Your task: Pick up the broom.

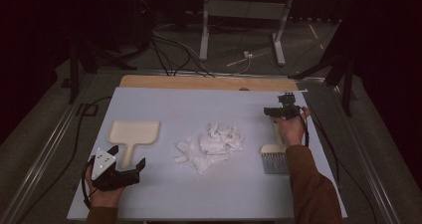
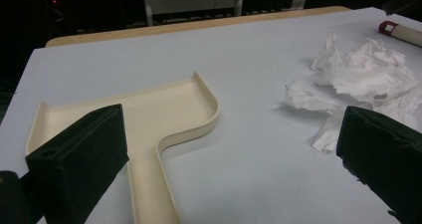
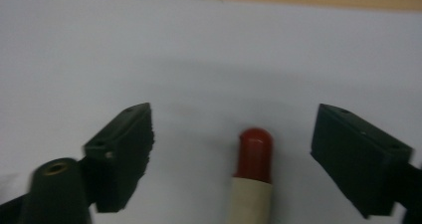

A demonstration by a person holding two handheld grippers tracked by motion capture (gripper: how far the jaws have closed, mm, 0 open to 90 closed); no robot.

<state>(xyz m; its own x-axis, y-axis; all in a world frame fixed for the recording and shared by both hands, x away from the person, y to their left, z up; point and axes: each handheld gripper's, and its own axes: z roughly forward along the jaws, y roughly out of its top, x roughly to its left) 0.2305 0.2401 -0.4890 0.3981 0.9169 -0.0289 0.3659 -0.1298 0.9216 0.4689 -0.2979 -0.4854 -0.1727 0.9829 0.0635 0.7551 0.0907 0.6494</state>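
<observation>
text: none legible | labels: none | brands: none | numbers: none | signs: none

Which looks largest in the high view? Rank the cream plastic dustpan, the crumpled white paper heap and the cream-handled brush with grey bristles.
1. Cream plastic dustpan and crumpled white paper heap: look alike, not ranked.
2. Cream-handled brush with grey bristles: smallest, though the right hand covers part of its handle.
</observation>
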